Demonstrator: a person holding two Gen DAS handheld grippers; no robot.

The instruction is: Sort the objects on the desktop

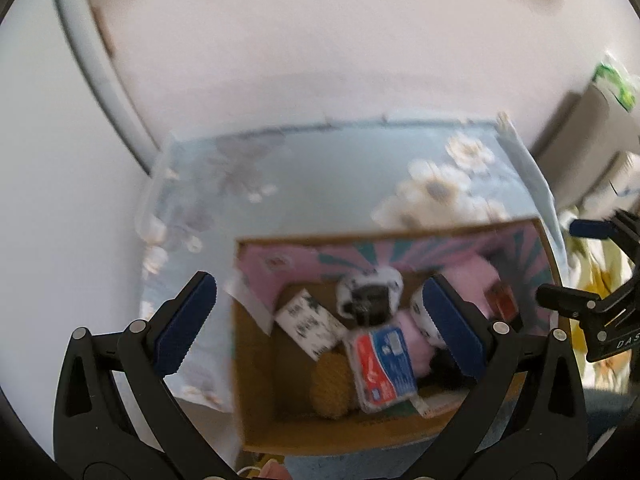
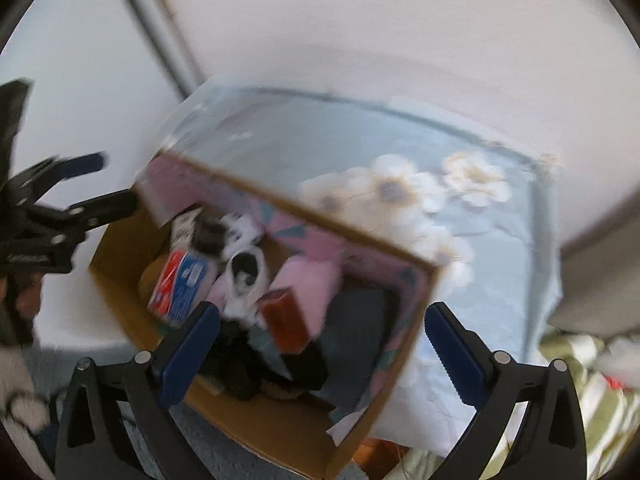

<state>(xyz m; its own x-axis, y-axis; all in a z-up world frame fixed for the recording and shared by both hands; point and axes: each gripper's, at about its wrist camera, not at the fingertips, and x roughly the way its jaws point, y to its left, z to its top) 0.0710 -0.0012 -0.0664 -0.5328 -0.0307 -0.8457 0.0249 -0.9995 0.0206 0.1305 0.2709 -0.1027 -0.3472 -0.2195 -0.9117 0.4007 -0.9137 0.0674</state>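
- Cardboard box [image 1: 256, 400], filled with a red-and-blue packet [image 1: 382, 364] and pink cloth [image 2: 308, 280], sits on a flowered blue sheet [image 1: 340, 176].
- Left gripper [image 1: 316, 328] and right gripper [image 2: 320, 352] hover above, jaws spread wide, holding nothing.

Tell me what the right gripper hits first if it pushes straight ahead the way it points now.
Most likely the red-brown box inside the cardboard box, centred ahead of the open right gripper. The picture is blurred and depth unclear, so the dark cloth beside it might be touched first.

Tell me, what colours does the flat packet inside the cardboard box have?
The flat packet is red and blue; the left wrist view shows it best.
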